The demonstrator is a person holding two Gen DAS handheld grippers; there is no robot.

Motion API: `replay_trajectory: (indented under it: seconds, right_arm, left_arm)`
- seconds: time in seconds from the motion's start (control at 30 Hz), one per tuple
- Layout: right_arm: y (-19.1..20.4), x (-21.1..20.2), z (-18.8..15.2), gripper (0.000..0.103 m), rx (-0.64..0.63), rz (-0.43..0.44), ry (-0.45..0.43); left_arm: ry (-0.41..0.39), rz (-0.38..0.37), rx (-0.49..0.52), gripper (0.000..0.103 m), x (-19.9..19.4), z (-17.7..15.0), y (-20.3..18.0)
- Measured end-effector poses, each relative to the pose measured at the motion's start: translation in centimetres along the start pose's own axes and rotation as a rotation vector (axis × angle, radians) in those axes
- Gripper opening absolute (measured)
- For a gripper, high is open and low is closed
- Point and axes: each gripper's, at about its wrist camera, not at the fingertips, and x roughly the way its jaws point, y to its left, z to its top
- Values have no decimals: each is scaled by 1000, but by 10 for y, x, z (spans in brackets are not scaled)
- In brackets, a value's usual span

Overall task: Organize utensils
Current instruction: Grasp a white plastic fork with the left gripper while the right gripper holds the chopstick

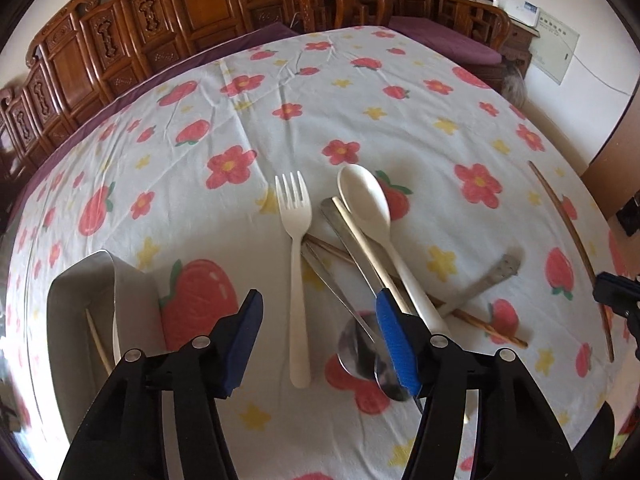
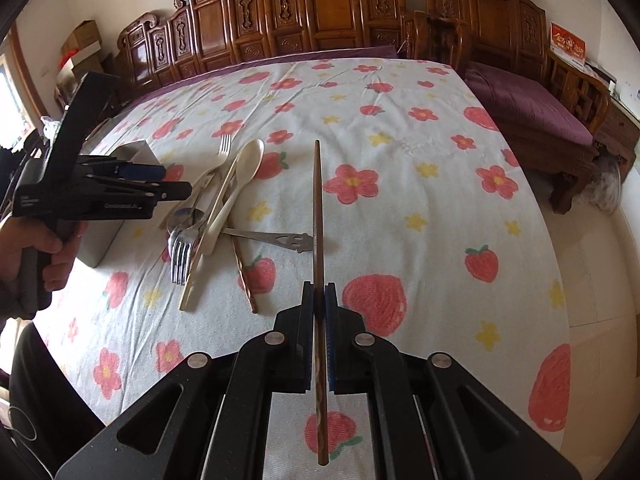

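The right tool [image 2: 319,300] is clamped on a brown wooden chopstick [image 2: 318,208], long axis running straight fwd from the pads, far tip raised over the table [image 2: 400,140], butt end sticking back under the tool. The left tool [image 1: 318,340] stands part open w/ nothing pressed between its pads, hovering over the utensil pile. There a white plastic fork [image 1: 295,248] lies tines away, handle toward the tool; a white spoon [image 1: 366,204] lies bowl away, angled over steel handles; a metal spoon [image 1: 356,346] has its bowl near the right pad; a 2nd brown chopstick [image 1: 492,330] lies crosswise under them. A steel bin [image 1: 84,304] sits left of the pile, close by. The flowered cloth beyond the pile is bare to the far edge, w/ carved wood furniture [image 1: 192,12] behind.
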Motion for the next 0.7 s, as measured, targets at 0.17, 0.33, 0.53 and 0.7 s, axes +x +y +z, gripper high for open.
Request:
replay_trajectory:
  seconds: [0.17, 0.33, 0.53, 0.7]
  right_arm:
    - [4, 2, -2, 6, -8, 6, 8]
    - [10, 2, -1, 6, -18, 16, 12]
    - [13, 1, 0, 6, -20, 24, 11]
    - [12, 3, -1, 6, -14, 24, 18]
  left_arm:
    - [42, 9, -28, 38, 17, 9, 10]
    - [103, 26, -50, 16, 35, 16, 15]
    - [108, 59, -47, 16, 44, 21, 15]
    - [98, 59, -49, 9, 44, 21, 14]
